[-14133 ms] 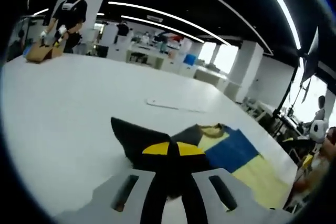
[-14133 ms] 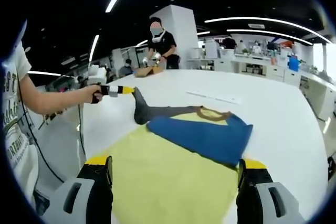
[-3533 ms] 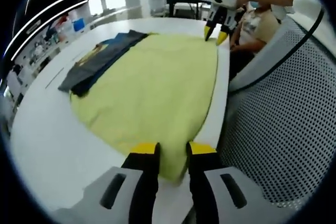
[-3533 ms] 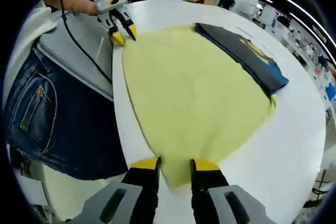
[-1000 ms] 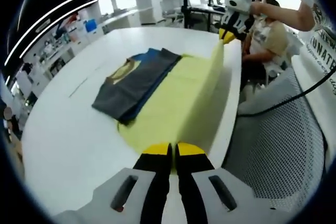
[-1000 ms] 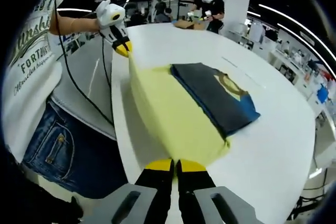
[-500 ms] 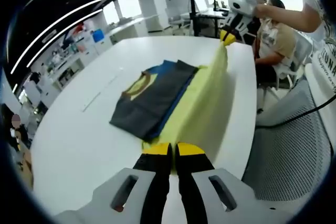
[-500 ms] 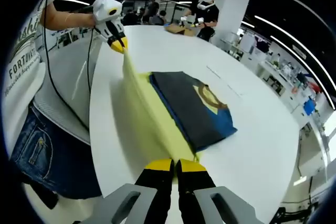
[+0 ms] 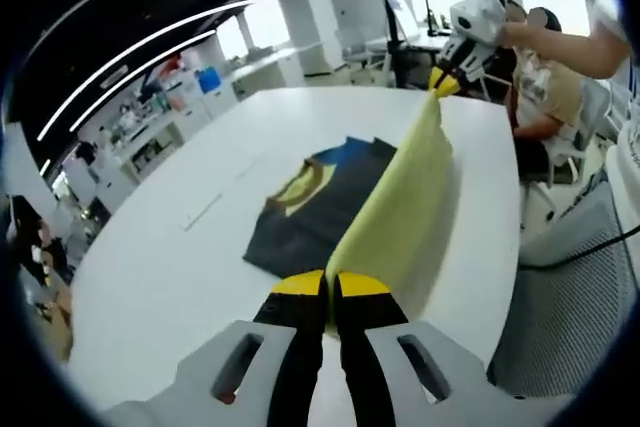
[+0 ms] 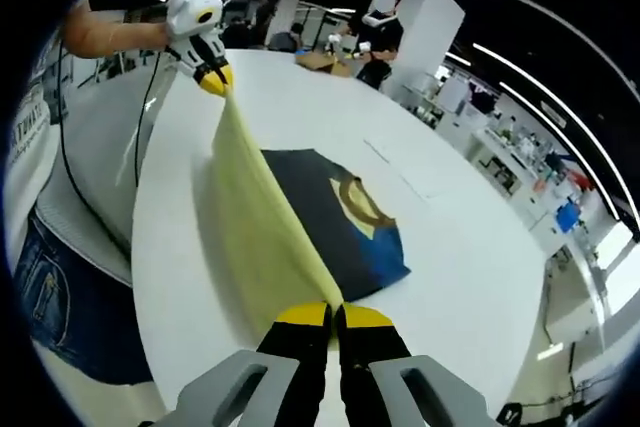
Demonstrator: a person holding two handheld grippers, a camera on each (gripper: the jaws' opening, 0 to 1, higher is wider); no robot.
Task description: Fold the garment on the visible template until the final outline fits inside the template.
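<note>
Gripper (image 9: 328,287) pinches lifted garment (image 9: 400,207) hem.

A soft, matt yellow cloth panel of the garment (image 9: 400,212) is seen, thin enough to hang in smooth folds. The dark grey and blue cloth part with a mustard collar (image 10: 345,222) appears matt and flat-woven. A smooth white tabletop (image 9: 170,267) with a faint satin sheen is shown. The gripper bodies are presented as matt grey moulded plastic, with yellow-tipped black fingers (image 10: 300,332) of smooth, slightly glossy finish.
</note>
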